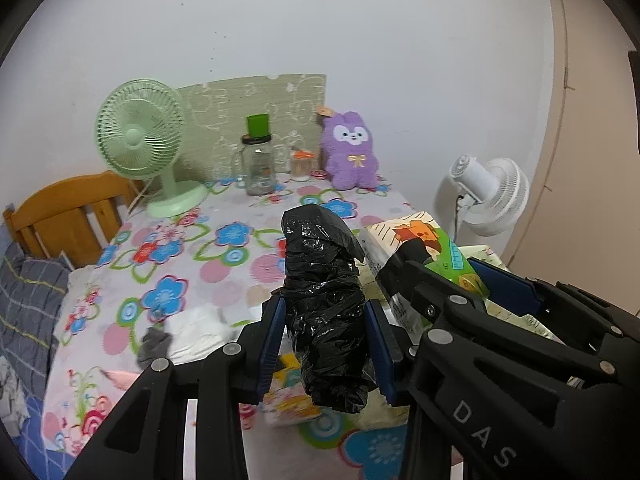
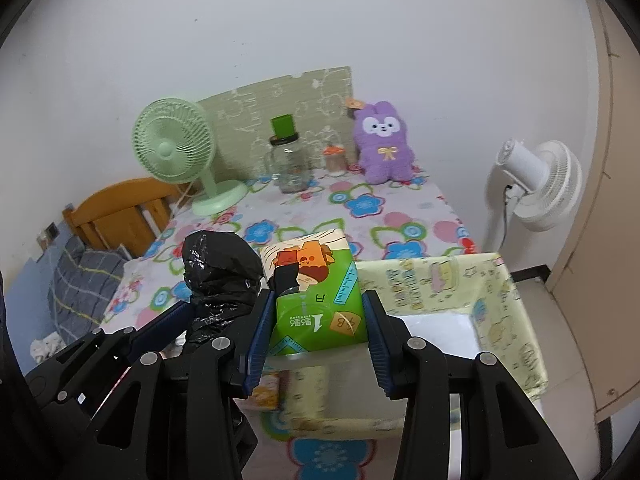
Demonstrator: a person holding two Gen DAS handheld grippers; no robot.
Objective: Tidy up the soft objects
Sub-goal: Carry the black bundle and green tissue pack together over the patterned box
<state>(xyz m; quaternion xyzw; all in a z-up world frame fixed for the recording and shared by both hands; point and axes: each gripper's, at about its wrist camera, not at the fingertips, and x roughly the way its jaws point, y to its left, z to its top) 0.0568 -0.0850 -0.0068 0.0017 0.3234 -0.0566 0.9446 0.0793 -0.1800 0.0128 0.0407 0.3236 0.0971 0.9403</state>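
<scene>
My left gripper (image 1: 325, 340) is shut on a roll of black plastic bags (image 1: 322, 292), held upright above the flowered table; the same roll (image 2: 218, 276) shows at the left in the right wrist view. My right gripper (image 2: 316, 334) is shut on a green and white tissue pack (image 2: 316, 292), held over the near-left corner of the pale yellow fabric bin (image 2: 516, 320). That tissue pack (image 1: 424, 256) also appears right of the roll in the left wrist view. A purple plush rabbit (image 1: 350, 152) sits at the table's far edge against the wall.
A green desk fan (image 1: 140, 140), a glass jar with a green lid (image 1: 258, 160) and a small orange-topped jar (image 1: 302, 164) stand at the back. White and grey cloth (image 1: 188, 332) lies on the tablecloth (image 1: 168, 256). A white floor fan (image 2: 540, 188) stands right; a wooden bed frame (image 1: 64, 216) left.
</scene>
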